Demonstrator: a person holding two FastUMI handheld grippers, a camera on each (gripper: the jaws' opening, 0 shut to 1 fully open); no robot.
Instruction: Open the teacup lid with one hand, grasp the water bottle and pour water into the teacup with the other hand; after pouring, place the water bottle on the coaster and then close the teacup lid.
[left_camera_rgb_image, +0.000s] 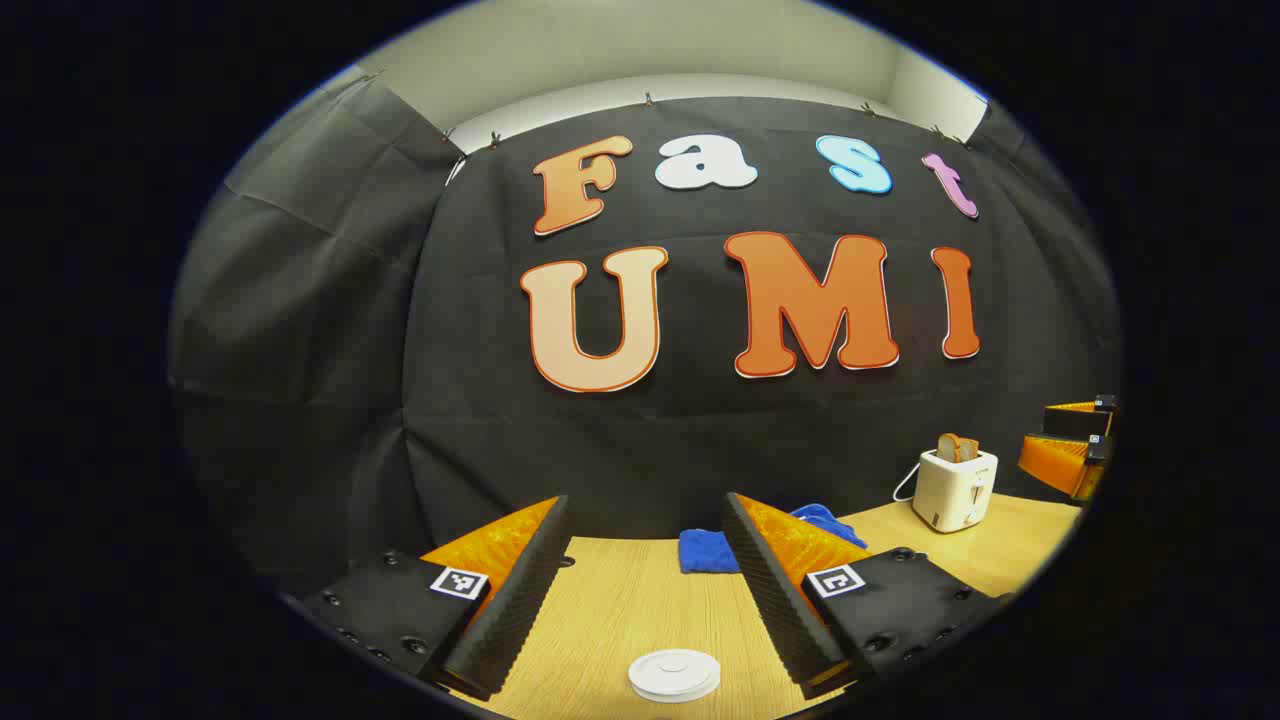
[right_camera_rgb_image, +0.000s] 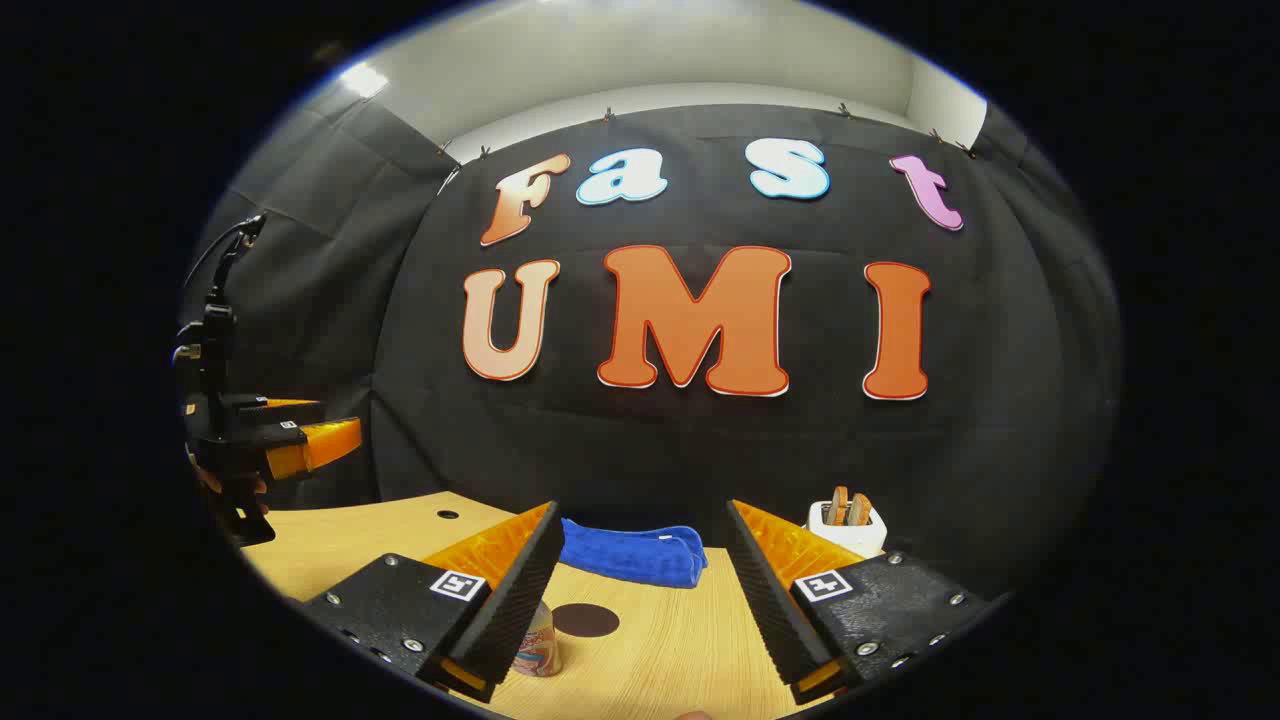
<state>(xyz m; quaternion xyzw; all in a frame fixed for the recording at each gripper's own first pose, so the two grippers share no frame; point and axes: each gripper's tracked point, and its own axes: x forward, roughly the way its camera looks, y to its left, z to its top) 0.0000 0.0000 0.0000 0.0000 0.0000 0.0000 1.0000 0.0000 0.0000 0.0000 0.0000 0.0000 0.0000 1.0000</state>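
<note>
A pale wooden table (left_camera_rgb_image: 620, 610) runs back to the black cloth wall (left_camera_rgb_image: 330, 400), with a white ceiling band at 12 o'clock. In the left gripper view the left gripper (left_camera_rgb_image: 648, 590) hangs wide open and empty; the white teacup lid (left_camera_rgb_image: 674, 675) lies at 6 o'clock, a blue cloth (left_camera_rgb_image: 705, 550) beyond, a toaster (left_camera_rgb_image: 955, 488) at 3 o'clock. In the right gripper view the right gripper (right_camera_rgb_image: 645, 590) gapes empty; the water bottle (right_camera_rgb_image: 538, 645) stands at 7 o'clock, beside the dark coaster (right_camera_rgb_image: 585, 620).
</note>
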